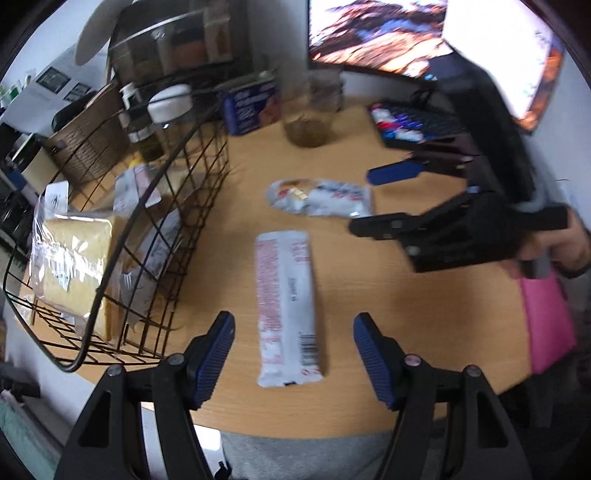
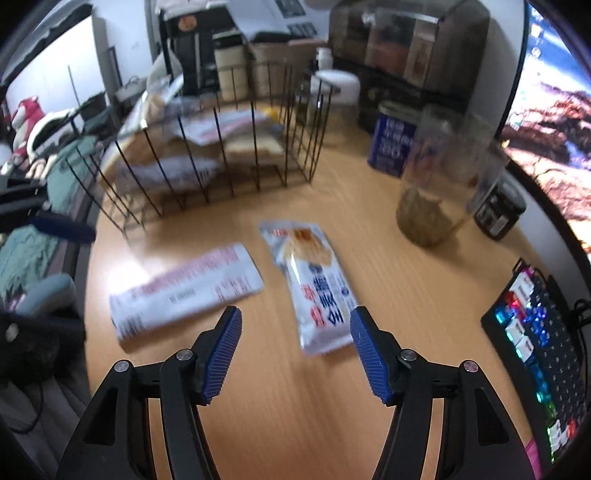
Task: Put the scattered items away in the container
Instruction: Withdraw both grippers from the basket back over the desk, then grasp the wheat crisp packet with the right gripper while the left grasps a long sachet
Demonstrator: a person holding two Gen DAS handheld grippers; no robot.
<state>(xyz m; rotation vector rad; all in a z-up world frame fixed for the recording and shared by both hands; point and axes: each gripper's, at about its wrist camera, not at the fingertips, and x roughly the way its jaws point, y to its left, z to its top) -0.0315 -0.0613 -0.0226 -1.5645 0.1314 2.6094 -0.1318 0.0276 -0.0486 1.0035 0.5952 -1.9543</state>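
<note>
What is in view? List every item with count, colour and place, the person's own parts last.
Black wire basket: one, left side of the table, holding wrapped bread and packets.
Long white-and-pink snack packet: one, on the table before the left tongs.
White-and-blue crinkled snack packet: one, on the table before the right tongs.
Clear glass jar with brownish contents: one, behind the packets.
Blue printed box: one, beside the jar.
Backlit keyboard: one, black, right edge.
Monitor: one, lit, at the back.
Light wooden table: one.
Left tongs: black with blue pads, open, empty.
Right tongs: same, open, empty.
</note>
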